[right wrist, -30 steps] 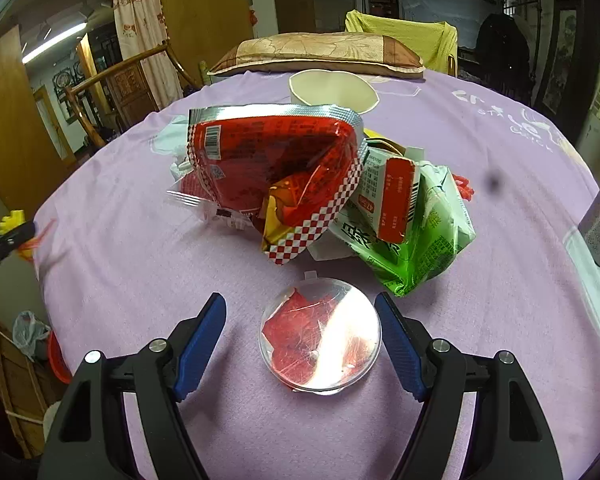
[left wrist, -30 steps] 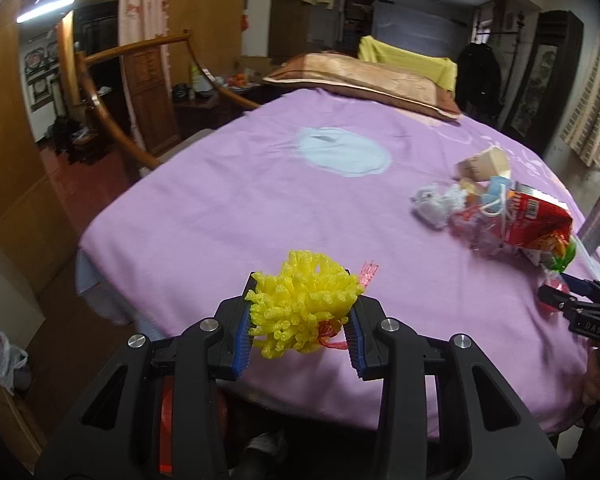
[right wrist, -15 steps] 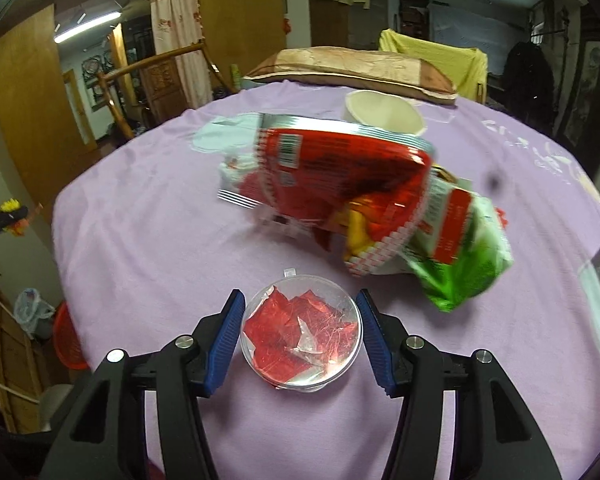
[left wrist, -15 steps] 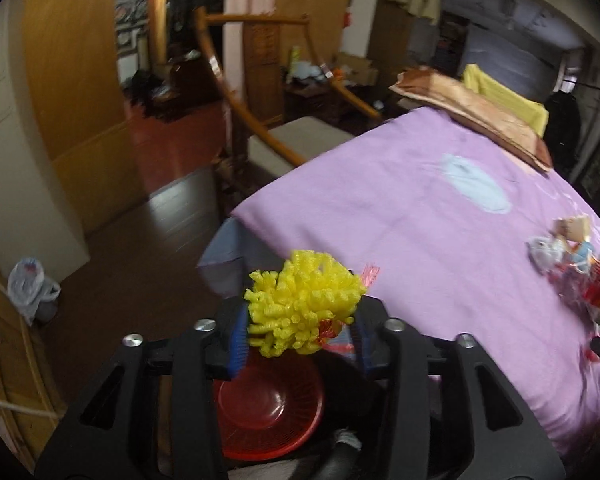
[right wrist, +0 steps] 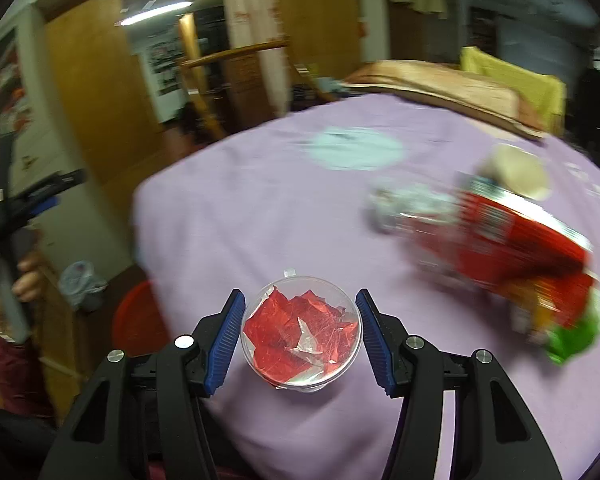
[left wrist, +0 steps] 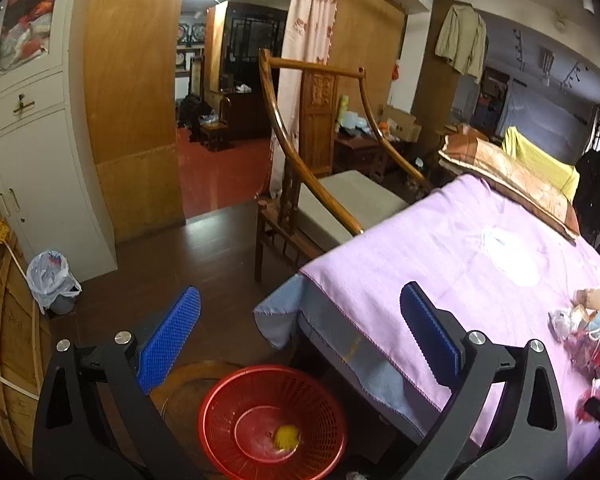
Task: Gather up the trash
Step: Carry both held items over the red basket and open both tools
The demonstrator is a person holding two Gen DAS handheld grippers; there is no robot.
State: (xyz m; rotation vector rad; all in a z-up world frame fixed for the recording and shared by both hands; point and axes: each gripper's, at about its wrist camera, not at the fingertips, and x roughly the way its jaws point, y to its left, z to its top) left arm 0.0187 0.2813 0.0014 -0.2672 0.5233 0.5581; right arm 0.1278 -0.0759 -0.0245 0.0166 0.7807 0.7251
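- Purple cloth (right wrist: 260,208) covers the table, with the red basket (left wrist: 272,420) on the floor below its near-left corner.
- Yellow foam trash (left wrist: 286,436) lies in the basket; the left gripper (left wrist: 300,336) above has just been opening and stands wide and empty.
- Right gripper (right wrist: 300,336) clamps the clear lidded cup (right wrist: 300,336) above the cloth's near edge.
- Snack wrappers (right wrist: 512,248) wait at the right edge.
- Next, I judge: carry the cup over the basket and release.

My blue ribbed pads (left wrist: 168,340) sit on black arms. Low in the left view, a red mesh plastic basket (left wrist: 272,420) holds a yellow scrap (left wrist: 286,436). The bed's lilac cloth (left wrist: 440,264) has a pale round patch.
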